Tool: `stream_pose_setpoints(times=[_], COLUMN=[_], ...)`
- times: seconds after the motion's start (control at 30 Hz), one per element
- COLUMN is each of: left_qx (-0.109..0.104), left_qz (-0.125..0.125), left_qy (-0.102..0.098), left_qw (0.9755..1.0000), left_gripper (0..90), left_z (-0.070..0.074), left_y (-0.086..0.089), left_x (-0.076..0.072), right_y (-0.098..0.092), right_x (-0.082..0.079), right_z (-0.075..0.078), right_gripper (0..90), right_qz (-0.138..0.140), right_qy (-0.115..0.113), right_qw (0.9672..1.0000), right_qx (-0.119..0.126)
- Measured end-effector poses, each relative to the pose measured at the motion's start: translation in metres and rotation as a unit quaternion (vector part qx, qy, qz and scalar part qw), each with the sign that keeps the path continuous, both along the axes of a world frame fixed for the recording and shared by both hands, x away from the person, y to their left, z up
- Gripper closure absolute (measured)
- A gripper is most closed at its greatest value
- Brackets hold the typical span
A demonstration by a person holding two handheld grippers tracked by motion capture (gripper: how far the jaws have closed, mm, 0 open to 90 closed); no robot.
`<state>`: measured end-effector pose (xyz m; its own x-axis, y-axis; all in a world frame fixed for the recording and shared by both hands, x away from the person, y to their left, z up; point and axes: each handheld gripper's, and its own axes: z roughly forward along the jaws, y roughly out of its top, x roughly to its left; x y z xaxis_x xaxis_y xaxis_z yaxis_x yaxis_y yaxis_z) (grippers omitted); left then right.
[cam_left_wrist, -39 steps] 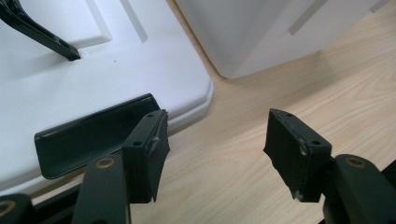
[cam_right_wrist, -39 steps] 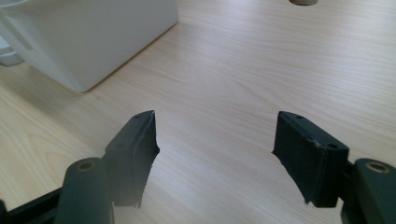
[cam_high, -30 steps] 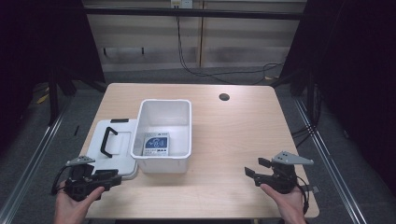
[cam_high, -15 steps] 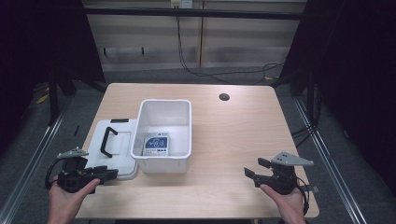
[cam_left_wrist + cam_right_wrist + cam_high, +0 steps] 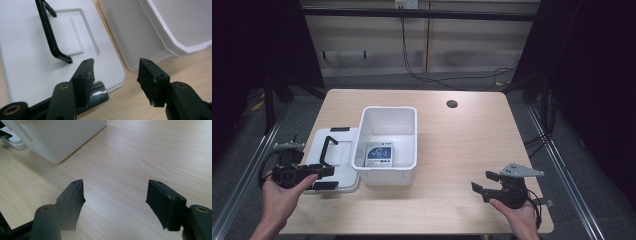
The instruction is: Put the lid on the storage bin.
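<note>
High view showed the left gripper (image 5: 326, 178), jaws apart and empty, at the near corner of the lid (image 5: 343, 159) lying left of the open bin (image 5: 387, 172); lid not yet fitted. Right gripper (image 5: 484, 182), also parted and empty, rested right of the bin.

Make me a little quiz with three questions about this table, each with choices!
1. Where does the white lid lie?
A. left of the bin, touching it
B. inside the bin
C. on the floor

2. What colour is the lid's handle?
A. red
B. black
C. yellow

3. What is between the right hand-held gripper's jaws?
A. a card
B. the lid
C. nothing, they stand apart over bare table

Answers: 1 A, the lid lies flat against the white bin in the high view. 2 B, the handle shows black on white. 3 C, wood shows between the jaws.
</note>
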<state>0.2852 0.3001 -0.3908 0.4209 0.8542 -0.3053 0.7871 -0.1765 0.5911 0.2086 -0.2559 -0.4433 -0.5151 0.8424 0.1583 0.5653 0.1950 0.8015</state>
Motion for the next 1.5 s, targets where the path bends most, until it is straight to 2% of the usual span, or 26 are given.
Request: stream_pose_setpoints(times=[0.1,0.23,0.37,0.47,0.57,0.67,0.73,0.77,0.8,0.83,0.87,0.93,1.07,1.17,1.23,1.5], left_qx=[-0.013,-0.013,0.012,0.015,0.031,0.037,0.052,0.051,0.062,0.062,0.073,0.082,0.086,0.089,0.088,0.113], left_qz=[-0.003,-0.009,-0.009,-0.008,-0.002,0.0,-0.002,-0.003,-0.006,-0.006,-0.007,-0.007,0.002,0.012,0.016,0.046], left_qy=[0.003,0.017,0.031,0.032,0.029,0.034,0.036,0.038,0.047,0.047,0.046,0.049,0.057,0.064,0.076,0.11], left_qw=[0.9999,0.9997,0.9994,0.9993,0.9991,0.9988,0.998,0.9979,0.9969,0.9969,0.9962,0.9954,0.9946,0.9939,0.9931,0.9863], left_gripper=[46.8,48.7,48.3,51.2,53.4,57.5,58.8,59.1,61.0,61.0,61.0,61.2,61.8,66.0,66.0,64.1], left_z=[0.005,0.009,0.013,0.015,0.015,0.013,0.013,0.014,0.016,0.016,0.018,0.02,0.025,0.024,0.023,0.018], left_y=[0.002,0.003,-0.001,-0.003,-0.009,-0.014,-0.017,-0.018,-0.021,-0.021,-0.023,-0.024,-0.021,-0.018,-0.016,-0.007], left_x=[0.006,0.016,0.031,0.036,0.041,0.049,0.054,0.056,0.06,0.06,0.061,0.063,0.071,0.077,0.082,0.099], right_y=[0.001,0.001,0.0,0.001,0.001,0.003,0.004,0.004,0.004,0.004,0.004,0.004,0.004,0.004,0.004,0.004], right_x=[0.001,0.001,0.001,0.001,0.002,0.001,0.001,0.001,0.002,0.002,0.002,0.002,0.002,0.002,0.002,0.003], right_z=[0.0,-0.001,-0.001,-0.001,-0.002,-0.002,-0.002,-0.002,-0.002,-0.002,-0.002,-0.003,-0.003,-0.003,-0.003,-0.004], right_gripper=[29.9,29.9,29.9,29.7,29.4,29.2,29.3,29.3,29.1,29.0,29.0,28.8,28.8,28.8,28.8,28.8], right_qz=[0.004,0.003,0.004,0.004,0.005,0.012,0.016,0.016,0.016,0.016,0.016,0.015,0.016,0.018,0.017,0.016], right_qy=[0.0,0.004,0.004,0.006,0.008,0.012,0.009,0.011,0.014,0.014,0.014,0.014,0.017,0.016,0.016,0.019], right_qw=[1.0,1.0,1.0,1.0,1.0,0.9998,0.9998,0.9998,0.9997,0.9997,0.9997,0.9998,0.9997,0.9997,0.9997,0.9997], right_qx=[-0.001,-0.001,0.001,0.001,0.0,-0.007,-0.008,-0.009,-0.009,-0.009,-0.009,-0.007,-0.007,-0.007,-0.007,-0.008])
